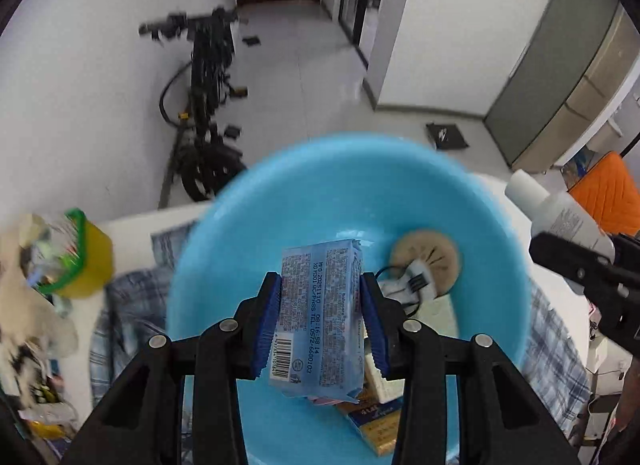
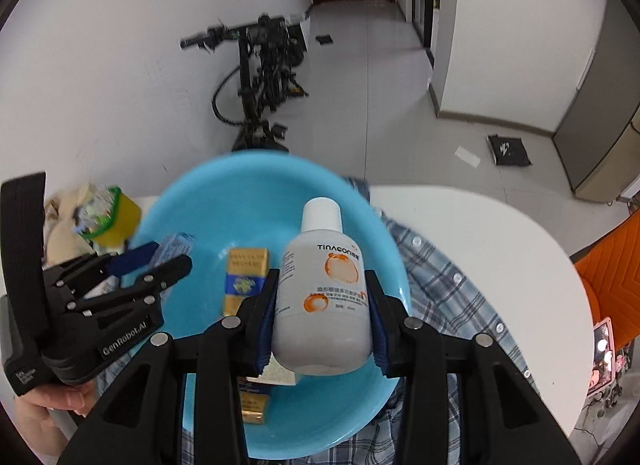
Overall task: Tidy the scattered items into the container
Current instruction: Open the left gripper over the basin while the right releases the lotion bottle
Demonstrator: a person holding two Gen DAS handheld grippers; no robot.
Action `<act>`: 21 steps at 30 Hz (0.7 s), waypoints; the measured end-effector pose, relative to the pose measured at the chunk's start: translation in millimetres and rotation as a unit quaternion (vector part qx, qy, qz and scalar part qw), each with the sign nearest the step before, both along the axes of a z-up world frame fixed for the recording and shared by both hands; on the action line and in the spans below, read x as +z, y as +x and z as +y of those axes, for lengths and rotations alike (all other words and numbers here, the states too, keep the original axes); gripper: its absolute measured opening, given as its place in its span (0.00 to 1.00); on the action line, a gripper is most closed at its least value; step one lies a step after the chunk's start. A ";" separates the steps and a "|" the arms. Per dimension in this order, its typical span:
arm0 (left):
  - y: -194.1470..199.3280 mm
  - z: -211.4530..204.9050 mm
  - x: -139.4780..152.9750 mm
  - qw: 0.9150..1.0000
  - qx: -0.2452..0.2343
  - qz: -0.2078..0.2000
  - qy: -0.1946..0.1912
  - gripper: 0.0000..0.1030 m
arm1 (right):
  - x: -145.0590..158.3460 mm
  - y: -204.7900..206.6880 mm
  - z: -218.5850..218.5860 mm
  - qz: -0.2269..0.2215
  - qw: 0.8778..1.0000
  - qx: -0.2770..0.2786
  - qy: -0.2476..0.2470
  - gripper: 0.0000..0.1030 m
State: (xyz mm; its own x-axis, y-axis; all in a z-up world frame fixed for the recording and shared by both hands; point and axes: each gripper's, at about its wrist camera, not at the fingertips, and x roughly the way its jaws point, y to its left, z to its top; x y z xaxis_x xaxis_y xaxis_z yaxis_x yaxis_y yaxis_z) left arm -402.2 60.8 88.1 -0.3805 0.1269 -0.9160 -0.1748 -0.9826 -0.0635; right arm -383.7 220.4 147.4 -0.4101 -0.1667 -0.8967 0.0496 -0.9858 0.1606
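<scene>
Right wrist: bottle (image 2: 325, 293) label reads "TINACON"; left hand-held gripper (image 2: 160, 261) "GenRobot.AI".

Both views are bright with even, soft daylight. Glare streaks the floor tiles (image 1: 320, 77) toward twelve o'clock. Motion blur smears the blue basin (image 1: 344, 193) rim and the clutter at nine o'clock. Fisheye bending curves the walls, with black vignette corners.
</scene>
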 end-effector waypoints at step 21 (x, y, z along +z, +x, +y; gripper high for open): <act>6.9 -21.7 24.9 0.999 0.009 0.015 0.027 0.66 | 5.0 4.0 -15.9 0.003 1.000 0.015 0.016 0.37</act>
